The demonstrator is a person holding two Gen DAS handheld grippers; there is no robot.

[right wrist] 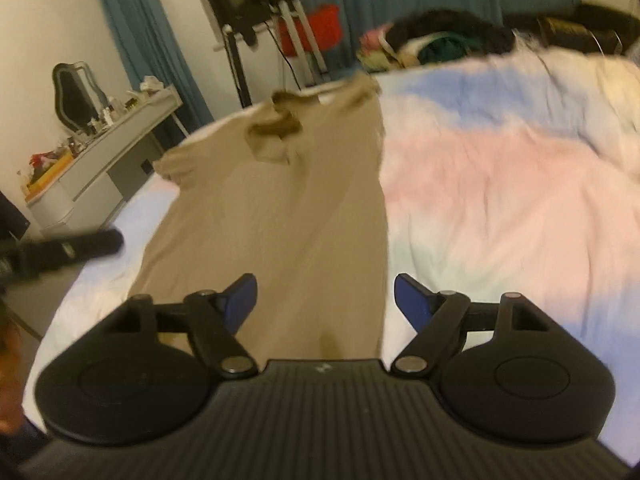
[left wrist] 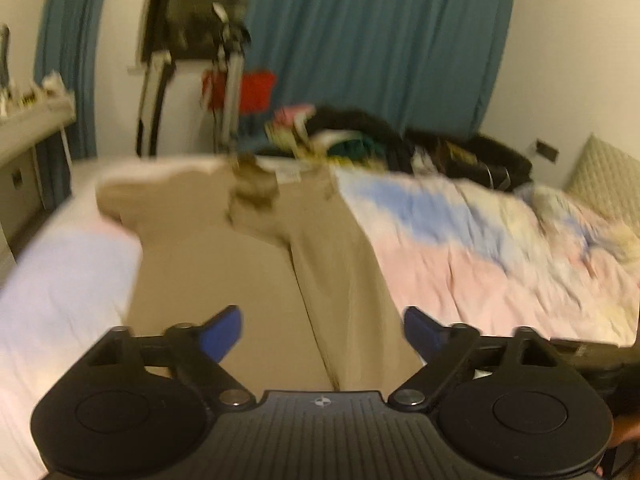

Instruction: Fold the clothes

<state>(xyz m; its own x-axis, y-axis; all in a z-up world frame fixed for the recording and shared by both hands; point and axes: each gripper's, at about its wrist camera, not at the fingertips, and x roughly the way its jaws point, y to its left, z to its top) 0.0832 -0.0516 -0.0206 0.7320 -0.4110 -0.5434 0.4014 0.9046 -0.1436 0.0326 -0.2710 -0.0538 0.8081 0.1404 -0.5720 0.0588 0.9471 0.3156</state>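
While the tan shirt (left wrist: 224, 264) lies lengthwise on the bed, collar (left wrist: 252, 190) at the far end and hem toward me, I read its right side as already turned in: a long straight edge runs down that side and a seam-like line crosses the body in the left wrist view, though blur keeps me from being sure. Its left sleeve (right wrist: 172, 168) sticks out toward the bed's edge. That would fit a shirt partway through a lengthwise fold, or one simply laid out with a side tucked under; I cannot settle which.

My left gripper (left wrist: 322, 330) hangs above the hem end, jaws spread wide with nothing between them. My right gripper (right wrist: 324, 300) is in the same state, apart and empty, and sits over the hem near the straight right edge. From the right wrist view, the dark bar at far left looks like part of the left gripper, near the sleeve side.

Beneath the shirt is a pastel bedspread (right wrist: 500, 168) in pink, blue and white, rumpled further off. A heap of dark and coloured clothes (left wrist: 360, 136) sits at the far side of the bed, likely kept clear of the working space. Beyond stand teal curtains (left wrist: 380, 40), a tripod (right wrist: 296, 28) and a dressing table (right wrist: 104, 160).
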